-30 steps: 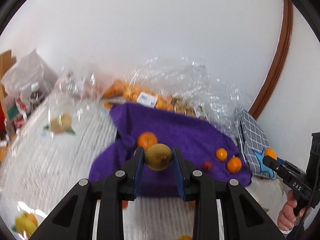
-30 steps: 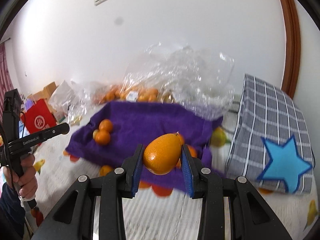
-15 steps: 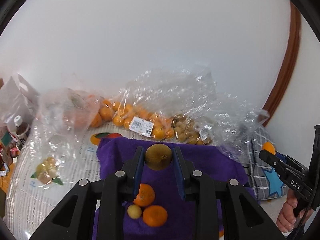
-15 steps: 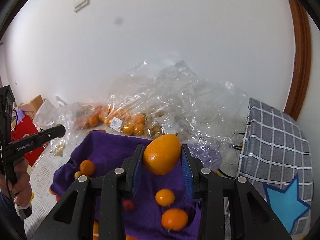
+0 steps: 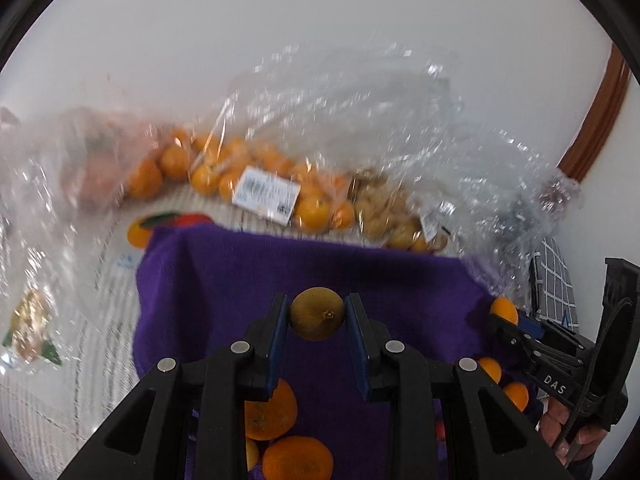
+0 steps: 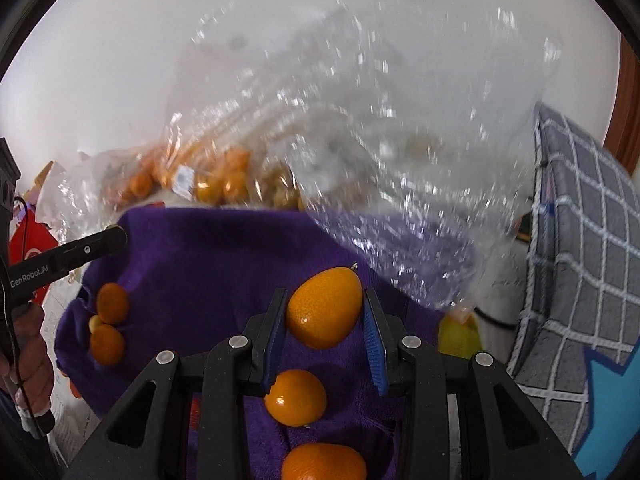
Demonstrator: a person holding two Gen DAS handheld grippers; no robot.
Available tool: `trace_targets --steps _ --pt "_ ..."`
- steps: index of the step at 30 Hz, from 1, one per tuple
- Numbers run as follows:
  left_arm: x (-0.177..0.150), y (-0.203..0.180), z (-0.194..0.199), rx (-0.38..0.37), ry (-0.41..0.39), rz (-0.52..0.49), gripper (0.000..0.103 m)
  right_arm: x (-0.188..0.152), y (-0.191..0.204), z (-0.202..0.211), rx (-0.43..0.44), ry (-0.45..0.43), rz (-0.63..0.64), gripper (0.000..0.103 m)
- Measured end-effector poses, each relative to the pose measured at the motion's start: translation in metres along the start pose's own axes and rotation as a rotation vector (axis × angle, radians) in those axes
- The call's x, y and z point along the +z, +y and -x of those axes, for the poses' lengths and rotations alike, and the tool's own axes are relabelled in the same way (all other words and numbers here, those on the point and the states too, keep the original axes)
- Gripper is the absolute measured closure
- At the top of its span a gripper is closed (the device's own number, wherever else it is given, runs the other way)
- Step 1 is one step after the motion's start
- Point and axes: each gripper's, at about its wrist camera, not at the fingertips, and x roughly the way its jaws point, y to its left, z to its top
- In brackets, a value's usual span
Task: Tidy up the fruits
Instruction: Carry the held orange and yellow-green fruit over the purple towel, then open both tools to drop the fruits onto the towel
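A: Left gripper (image 5: 317,317) clamps the brownish fruit (image 5: 317,319); right gripper (image 6: 324,309) clamps the orange fruit (image 6: 325,308), long axis tilted up-right.

B: Both hang over the purple cloth (image 5: 256,272); bags (image 5: 280,184) lie straight ahead, 2 arms about equally near.

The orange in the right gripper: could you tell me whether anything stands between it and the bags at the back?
Nothing solid: only bare purple cloth lies between the held orange and the fruit bags. The loose clear plastic overhangs that path at right.

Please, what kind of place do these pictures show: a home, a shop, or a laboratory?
Most likely a room in a home. Loose oranges lie on a purple towel over a fruit-printed tablecloth, store-labelled bags of fruit sit against a plain white wall, and a checked fabric box stands beside them.
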Motion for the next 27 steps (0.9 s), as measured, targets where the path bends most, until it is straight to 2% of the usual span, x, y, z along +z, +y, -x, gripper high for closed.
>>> trace_targets --steps 3,6,9,16,21,27 --pt "0.002 -0.012 0.0 0.012 0.003 -0.056 0.075 -0.003 0.0 -0.012 -0.007 0.035 -0.003 0.067" --pt "-0.001 -0.025 -0.004 -0.011 0.032 -0.1 0.075 -0.006 0.001 -0.019 -0.025 0.061 0.013 0.067" --pt "-0.004 -0.029 -0.013 0.029 0.068 -0.127 0.075 -0.007 0.001 -0.025 -0.03 0.087 0.016 0.067" --pt "-0.009 -0.024 -0.025 0.047 0.126 -0.123 0.075 -0.006 0.0 -0.024 -0.044 0.09 0.023 0.067" --pt "-0.011 -0.024 -0.034 0.048 0.161 -0.131 0.075 -0.005 -0.003 -0.02 -0.061 0.087 0.03 0.059" --pt "-0.011 -0.026 -0.035 0.039 0.172 -0.142 0.074 -0.004 -0.004 0.005 -0.068 0.03 0.028 0.045"
